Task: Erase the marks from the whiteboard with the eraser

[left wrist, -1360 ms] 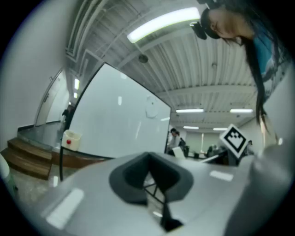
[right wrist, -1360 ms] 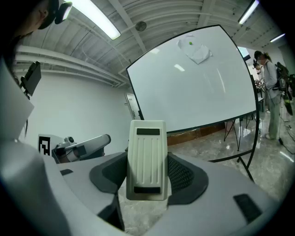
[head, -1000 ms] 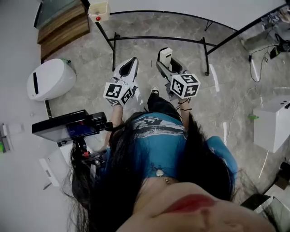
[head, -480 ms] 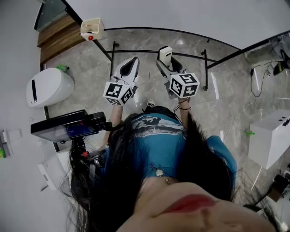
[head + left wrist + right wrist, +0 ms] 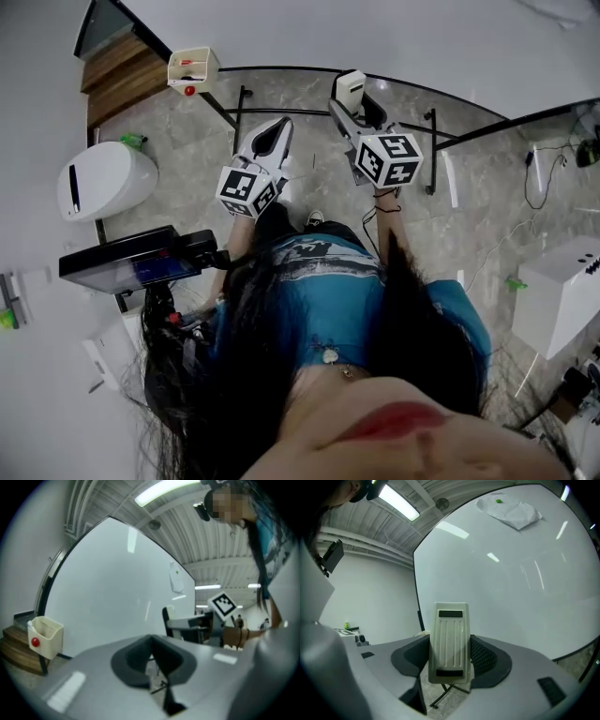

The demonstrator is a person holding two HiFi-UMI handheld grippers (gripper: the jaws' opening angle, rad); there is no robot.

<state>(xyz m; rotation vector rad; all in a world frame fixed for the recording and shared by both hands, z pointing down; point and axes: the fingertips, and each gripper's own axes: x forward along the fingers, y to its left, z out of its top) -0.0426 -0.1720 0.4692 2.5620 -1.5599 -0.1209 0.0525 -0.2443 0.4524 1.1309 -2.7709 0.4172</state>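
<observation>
Head view first: the right gripper point(image 5: 354, 105) has the eraser point(image 5: 349, 89) pinched, with the eraser sticking out past its tips toward the whiteboard point(image 5: 375, 33) just ahead. The left gripper point(image 5: 274, 131) hangs beside it, a bit further back from the board. A cream tray point(image 5: 192, 67) sits ahead and to its left on the board's frame.

Left gripper view: the jaws are pressed together with nothing in them. The whiteboard point(image 5: 117, 583) fills the space ahead, the tray point(image 5: 44, 634) is low to the left, and the other tool's marker cube point(image 5: 224, 604) is off to the right.

Right gripper view: the jaws are clamped on the eraser point(image 5: 449, 630), squeezing its lower half by the two long sides, ribbed back toward the camera. The board point(image 5: 511, 583) is right in front, with a crumpled sheet point(image 5: 511, 512) stuck up high. Honestly I can't spot any marks from here.

Handling-wise, my guess is it's a light, stiff plastic shell with fairly slick sides. Holding it by the long edges looks right. Pushing it on the board could make it pivot in the jaws, so squeeze firmly and keep the wiping face flat.
</observation>
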